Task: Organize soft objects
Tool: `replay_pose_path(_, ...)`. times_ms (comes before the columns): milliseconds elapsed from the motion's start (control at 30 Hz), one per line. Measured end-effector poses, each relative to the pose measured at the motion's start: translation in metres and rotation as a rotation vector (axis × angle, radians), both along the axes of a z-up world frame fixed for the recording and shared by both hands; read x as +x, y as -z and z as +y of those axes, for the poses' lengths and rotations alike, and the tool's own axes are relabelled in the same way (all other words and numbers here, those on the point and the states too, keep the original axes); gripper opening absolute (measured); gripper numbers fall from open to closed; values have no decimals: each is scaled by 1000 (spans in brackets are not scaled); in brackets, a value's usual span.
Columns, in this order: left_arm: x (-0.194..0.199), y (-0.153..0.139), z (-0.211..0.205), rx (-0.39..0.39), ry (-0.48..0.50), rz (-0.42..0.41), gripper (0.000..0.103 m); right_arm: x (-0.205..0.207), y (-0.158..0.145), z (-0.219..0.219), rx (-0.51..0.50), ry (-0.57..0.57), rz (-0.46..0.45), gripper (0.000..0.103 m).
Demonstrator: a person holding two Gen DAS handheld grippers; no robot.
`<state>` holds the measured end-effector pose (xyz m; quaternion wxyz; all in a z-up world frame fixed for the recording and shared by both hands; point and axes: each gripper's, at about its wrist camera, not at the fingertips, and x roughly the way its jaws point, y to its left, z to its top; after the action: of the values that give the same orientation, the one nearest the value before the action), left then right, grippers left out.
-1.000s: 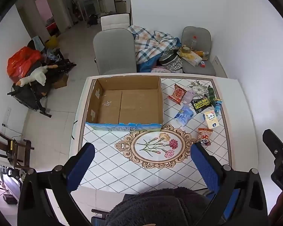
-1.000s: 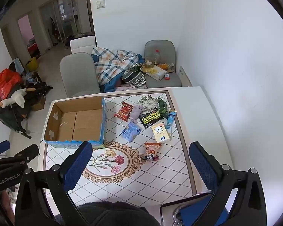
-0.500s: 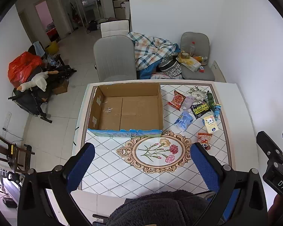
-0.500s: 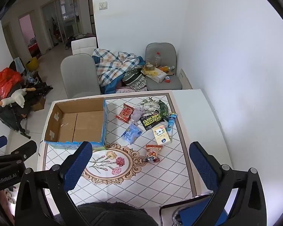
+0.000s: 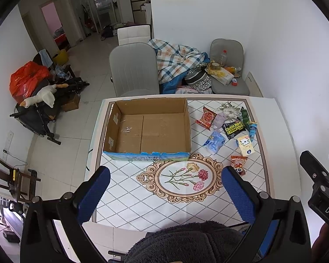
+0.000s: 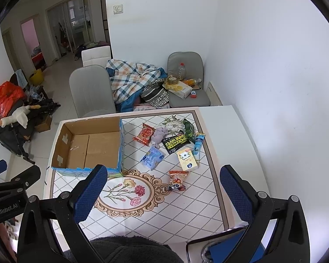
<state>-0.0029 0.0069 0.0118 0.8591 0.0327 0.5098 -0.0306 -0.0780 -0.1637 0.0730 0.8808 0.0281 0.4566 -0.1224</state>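
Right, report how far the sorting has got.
Nothing is packed yet: the open brown cardboard box is empty. Nothing is in hand; the left gripper and right gripper are open above the table. Left to move: the whole cluster beside the box, from the red snack packet to the orange panda packet.

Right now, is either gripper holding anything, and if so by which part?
Nothing is held. The left gripper and right gripper are both open above the table; the packets lie untouched beside the cardboard box.
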Motion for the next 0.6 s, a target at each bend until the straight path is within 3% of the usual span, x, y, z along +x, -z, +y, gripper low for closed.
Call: replay_pose_path(600,-9,-5,5,10,-15,-41,103,-10,0,4,-13,22,-14,103)
